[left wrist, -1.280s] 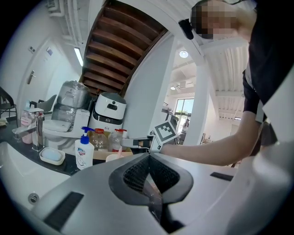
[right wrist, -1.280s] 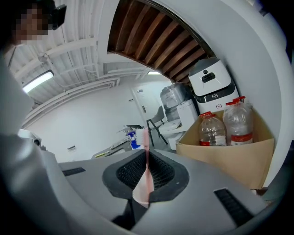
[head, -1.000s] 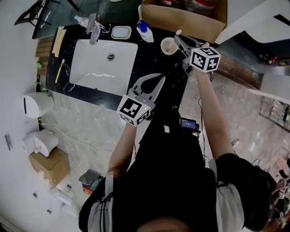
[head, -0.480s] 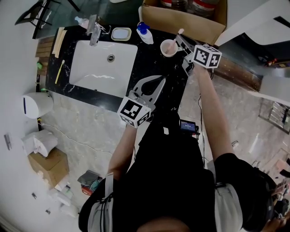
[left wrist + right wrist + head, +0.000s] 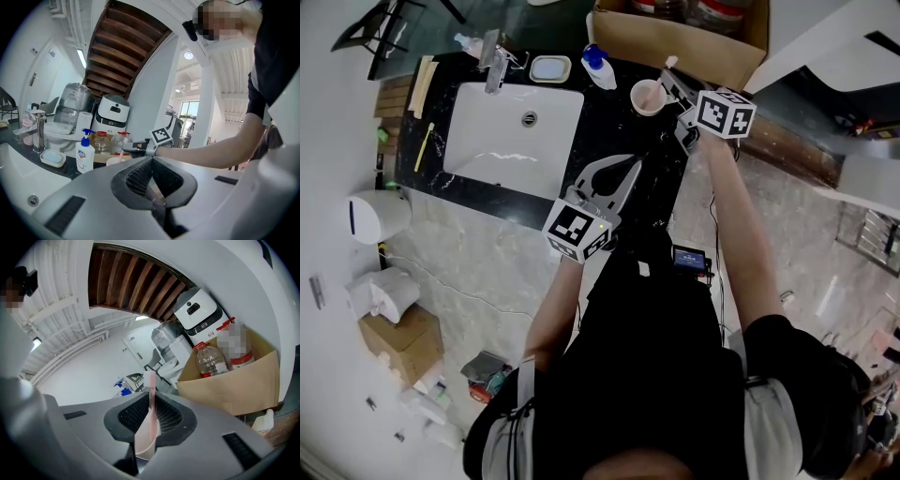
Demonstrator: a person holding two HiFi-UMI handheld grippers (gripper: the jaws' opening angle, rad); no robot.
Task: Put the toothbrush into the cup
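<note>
My right gripper [image 5: 151,404] has its jaws clamped on the pink toothbrush [image 5: 151,387]. They pinch the handle so that the bristle end stands out past my fingertips. Just beneath those jaws sits the cup [image 5: 144,444], its pale mouth showing in the gap between them. In the head view the brush's lower end seems to hang over the rim, though I cannot tell whether it reaches inside. Beyond these jaws and to their right is a cardboard box [image 5: 234,380] with water bottles [image 5: 211,361] standing in it.

My left gripper [image 5: 152,165] has its jaws closed tight with nothing between them. It is held over the near edge of the black counter [image 5: 609,112], well apart from the cup. Ahead of those jaws and to their left stand a soap bottle [image 5: 85,152] and a soap dish [image 5: 52,158]. The white sink [image 5: 511,131] lies farther to the left.
</note>
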